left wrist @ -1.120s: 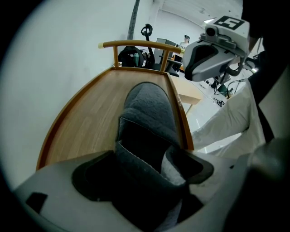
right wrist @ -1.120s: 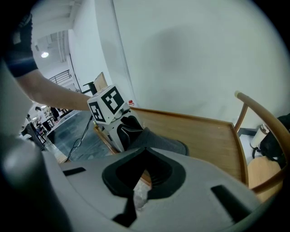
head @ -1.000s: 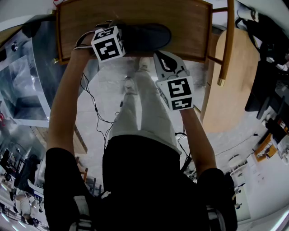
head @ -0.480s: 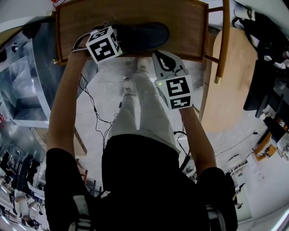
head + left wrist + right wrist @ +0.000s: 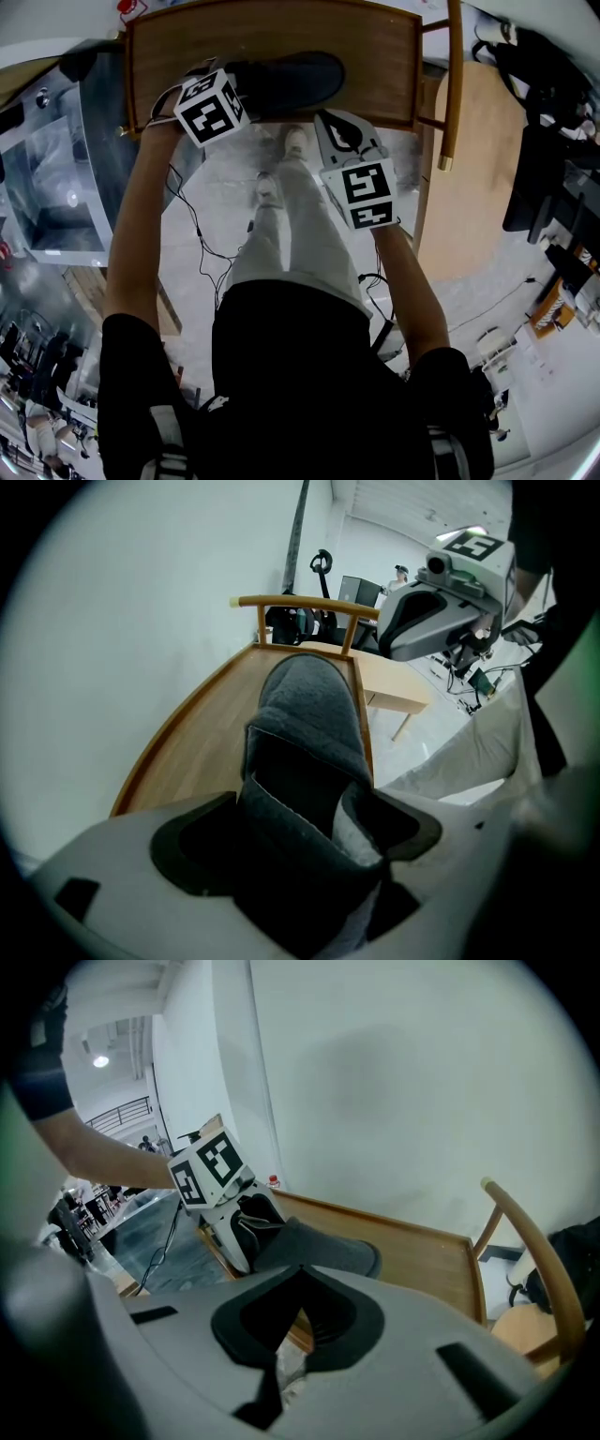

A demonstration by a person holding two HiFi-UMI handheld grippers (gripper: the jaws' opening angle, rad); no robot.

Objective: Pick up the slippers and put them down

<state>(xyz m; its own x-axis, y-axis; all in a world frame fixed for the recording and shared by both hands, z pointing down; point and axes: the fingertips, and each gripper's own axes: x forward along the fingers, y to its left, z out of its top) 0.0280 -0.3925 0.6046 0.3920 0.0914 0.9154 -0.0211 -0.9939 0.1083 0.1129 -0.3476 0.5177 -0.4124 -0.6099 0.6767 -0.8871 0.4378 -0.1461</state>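
Item: one dark grey slipper (image 5: 291,77), on the wooden counter (image 5: 375,47), near its front edge.

Obscured: in the head view we find the heel covered by the left gripper's (image 5: 302,834) marker cube. We cannot tell whether the heel is lifted off the wood.

Orientation: sole down, long axis along the counter's front edge, toe towards the chair (image 5: 452,94) on the person's right.

Left jaws: clamped on the heel rim, fabric folded between them.

Right gripper (image 5: 302,1274): short of the counter's edge, jaws closed together, nothing between them.
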